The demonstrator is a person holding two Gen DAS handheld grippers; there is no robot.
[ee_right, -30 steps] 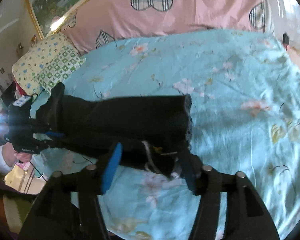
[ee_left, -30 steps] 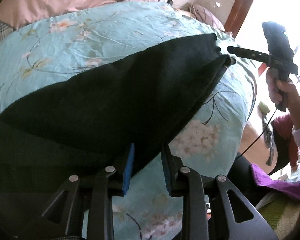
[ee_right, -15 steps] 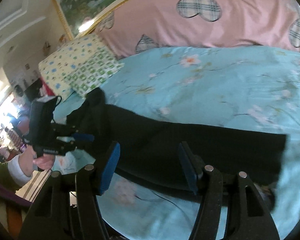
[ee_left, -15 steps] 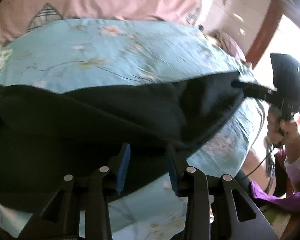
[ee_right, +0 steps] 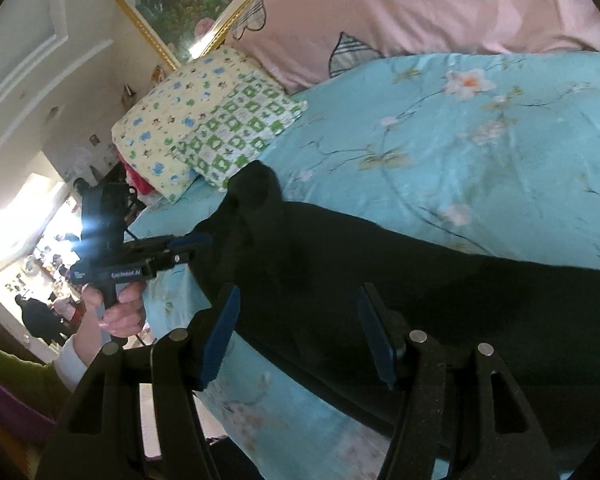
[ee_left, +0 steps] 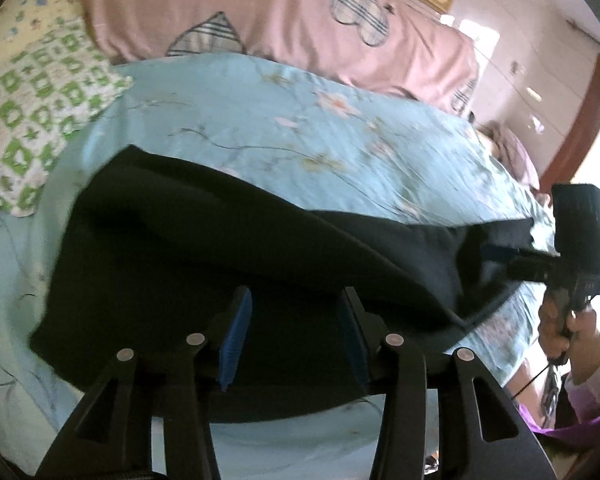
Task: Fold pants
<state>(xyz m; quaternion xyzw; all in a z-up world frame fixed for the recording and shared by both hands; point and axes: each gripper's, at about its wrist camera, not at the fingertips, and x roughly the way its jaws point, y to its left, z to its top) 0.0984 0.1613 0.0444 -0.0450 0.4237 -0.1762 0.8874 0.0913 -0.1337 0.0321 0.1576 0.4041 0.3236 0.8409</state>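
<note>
the pants (ee_left: 228, 264) lie stretched sideways across the near part of the blue floral bedspread (ee_left: 308, 128), a long black band with one layer doubled over the other. that long lay makes sense to me: the garment is spread flat so an end can be carried over in a clean fold.

my left gripper (ee_left: 296, 336) sits low over the near edge of the cloth with its blue pads apart. black fabric shows in the gap between them, but neither pad seems pressed on it, so i read this one as open and empty. in the right wrist view it points at a raised, bunched end of the pants near the green checked pillow (ee_right: 240, 128). that bunch probably stands up because the cloth is slack there.

my right gripper (ee_right: 300, 340) is spread wide too, above the other stretch of the pants, with nothing pinched. from the left wrist view its fingers reach into the far end, where a flap (ee_left: 496, 236) lies loose.

i judge both ends need a fresh pinch before the next fold, and slack cloth may slip.
</note>
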